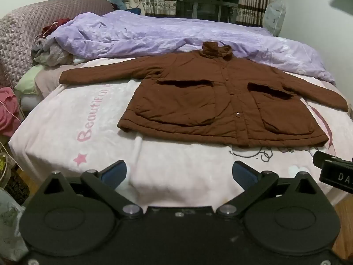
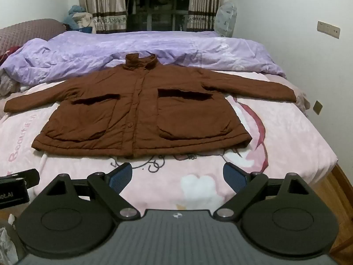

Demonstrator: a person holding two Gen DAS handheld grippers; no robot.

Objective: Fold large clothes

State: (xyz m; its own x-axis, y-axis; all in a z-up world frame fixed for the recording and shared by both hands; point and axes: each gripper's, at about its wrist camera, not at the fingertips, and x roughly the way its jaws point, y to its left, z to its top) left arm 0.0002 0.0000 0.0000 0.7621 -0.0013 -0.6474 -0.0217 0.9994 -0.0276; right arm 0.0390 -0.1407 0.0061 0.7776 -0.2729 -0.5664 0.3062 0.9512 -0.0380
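- Jaws of both tools stand fully apart with nothing between them: the left gripper [image 1: 179, 174] and the right gripper [image 2: 177, 175] hover over the near edge of the bed, short of the garment.
- Task object: a brown padded button-front jacket with stand collar and two patch pockets [image 2: 141, 110] lies face up and flat on the pink printed fleece blanket [image 2: 286, 137], collar toward the far side, hem toward the tools, both sleeves spread outward.
- Behind the collar a crumpled lilac duvet [image 2: 132, 44] covers the far half of the bed.
- Step in hand, as judged: the approach before the first fold; no fold is made yet.
- Good practice: each tool should take one sleeve [image 1: 99, 70] near its cuff, pinching the padded cloth only and not the blanket beneath, and lay it across the chest.
- The thick quilting probably resists creasing, so folds should be pressed flat before the hem is brought to the collar.
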